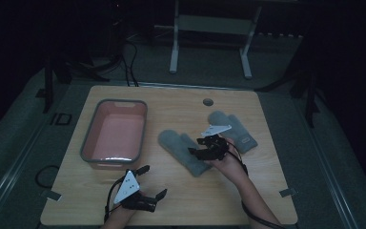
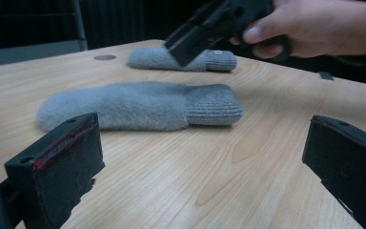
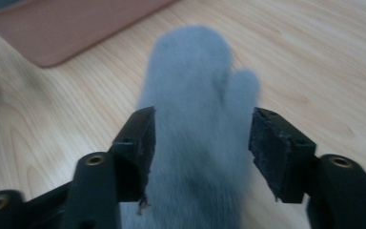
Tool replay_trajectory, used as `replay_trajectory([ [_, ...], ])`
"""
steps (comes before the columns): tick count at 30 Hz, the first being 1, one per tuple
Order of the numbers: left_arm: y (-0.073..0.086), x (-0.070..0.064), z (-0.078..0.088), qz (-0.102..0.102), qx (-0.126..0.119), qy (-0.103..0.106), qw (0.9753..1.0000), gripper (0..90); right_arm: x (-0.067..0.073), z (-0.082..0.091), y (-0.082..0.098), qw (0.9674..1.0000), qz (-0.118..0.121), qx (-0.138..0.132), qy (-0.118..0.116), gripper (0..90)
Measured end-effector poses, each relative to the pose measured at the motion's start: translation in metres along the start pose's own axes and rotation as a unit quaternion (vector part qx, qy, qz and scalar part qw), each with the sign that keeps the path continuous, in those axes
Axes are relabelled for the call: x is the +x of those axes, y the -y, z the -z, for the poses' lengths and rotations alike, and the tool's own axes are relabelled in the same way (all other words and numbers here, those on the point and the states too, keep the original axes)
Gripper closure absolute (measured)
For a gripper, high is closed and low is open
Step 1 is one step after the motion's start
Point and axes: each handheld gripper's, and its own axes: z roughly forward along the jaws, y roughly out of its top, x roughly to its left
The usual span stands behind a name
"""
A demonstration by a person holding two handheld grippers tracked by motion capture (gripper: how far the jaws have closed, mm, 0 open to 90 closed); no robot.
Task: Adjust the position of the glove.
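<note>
Here the right gripper [image 1: 205, 145] hovers over the near grey mitten [image 1: 183, 150] on the desk [image 1: 248, 191], jaws partly open astride its cuff end, pads not pressing; its long axis runs straight ahead toward the pink tub [image 1: 114, 131]. The left gripper [image 1: 150, 183] waits wide, farther off. No label is legible.

Both grippers are showing black bodies with a pale grey three-cornered plate on top: the left gripper [image 1: 150, 183] at the lower middle of the high view, the right gripper [image 1: 201, 145] near its centre. Black cables are trailing from them. The left gripper's pad [image 2: 62, 143] is showing red marks; brass-coloured screws are shining on the right one.
</note>
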Motion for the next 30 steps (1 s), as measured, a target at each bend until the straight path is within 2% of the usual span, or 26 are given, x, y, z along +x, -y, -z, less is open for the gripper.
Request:
replay_trajectory([
  [1, 0.0, 0.0, 0.0, 0.0, 0.0, 0.0, 1.0, 0.3, 0.0, 0.0, 0.0, 1.0, 0.0, 0.0, 0.0, 42.7],
  [3, 0.0, 0.0, 0.0, -0.001, 0.0, 0.0, 1.0, 0.3, 0.003, -0.015, -0.005, 0.9998, -0.007, 0.002, -0.02, 44.4],
  [5, 0.0, 0.0, 0.0, 0.0, 0.0, 0.001, 1.0, 0.3, 0.007, -0.026, -0.009, 0.9997, 0.008, 0.021, -0.012, 46.3],
  [6, 0.0, 0.0, 0.0, 0.0, 0.0, 0.001, 1.0, 0.3, 0.007, -0.026, -0.009, 0.9997, 0.008, 0.021, -0.012, 46.3],
  [7, 0.0, 0.0, 0.0, 0.001, 0.0, 0.002, 1.0, 0.3, 0.008, -0.038, -0.01, 0.9992, 0.011, 0.037, -0.013, 46.4],
  [10, 0.0, 0.0, 0.0, -0.001, 0.0, 0.004, 1.0, 0.3, 0.008, -0.049, -0.007, 0.9983, 0.017, 0.054, -0.011, 47.9],
  [14, 0.0, -0.001, 0.001, -0.005, 0.0, 0.003, 1.0, 0.3, 0.008, -0.056, -0.002, 0.9976, 0.027, 0.063, -0.003, 51.5],
  [15, 0.0, -0.001, 0.0, -0.006, -0.001, 0.002, 1.0, 0.3, 0.01, -0.058, 0.001, 0.9968, 0.043, 0.067, 0.007, 54.0],
  [19, 0.0, -0.001, 0.001, -0.004, -0.001, 0.002, 1.0, 0.3, 0.014, -0.06, 0.004, 0.9959, 0.056, 0.069, 0.014, 57.0],
  [20, 0.0, 0.0, 0.001, -0.002, -0.001, 0.002, 1.0, 0.3, 0.016, -0.061, 0.006, 0.9954, 0.068, 0.066, 0.017, 63.0],
  [21, 0.0, 0.0, 0.001, -0.002, -0.001, 0.002, 1.0, 0.3, 0.016, -0.061, 0.006, 0.9954, 0.068, 0.066, 0.017, 63.0],
  [22, 0.0, 0.0, 0.001, -0.004, -0.001, 0.004, 1.0, 0.3, 0.017, -0.061, 0.007, 0.9953, 0.072, 0.063, 0.017, 66.7],
  [23, 0.0, 0.0, 0.001, -0.005, -0.002, 0.005, 1.0, 0.3, 0.018, -0.061, 0.008, 0.9957, 0.068, 0.059, 0.02, 73.0],
  [24, 0.0, -0.001, 0.001, -0.009, -0.002, 0.004, 0.9999, 0.3, 0.018, -0.061, 0.008, 0.9963, 0.062, 0.056, 0.022, 74.7],
  [25, 0.0, -0.001, 0.001, -0.01, -0.003, 0.004, 0.9999, 0.3, 0.018, -0.061, 0.009, 0.9973, 0.043, 0.052, 0.027, 76.5],
  [27, 0.0, -0.001, 0.001, -0.01, -0.003, 0.004, 0.9999, 0.3, 0.019, -0.061, 0.009, 0.9977, 0.034, 0.05, 0.032, 77.7],
  [28, 0.0, -0.001, 0.001, -0.01, -0.002, 0.004, 0.9999, 0.3, 0.021, -0.06, 0.01, 0.998, 0.02, 0.045, 0.038, 79.9],
  [29, 0.0, -0.001, 0.001, -0.01, -0.002, 0.004, 0.9999, 0.3, 0.025, -0.057, 0.008, 0.9977, -0.009, 0.035, 0.058, 83.1],
  [30, 0.0, -0.001, 0.001, -0.009, -0.003, 0.005, 0.9999, 0.3, 0.026, -0.055, 0.008, 0.9973, -0.017, 0.029, 0.066, 83.7],
])
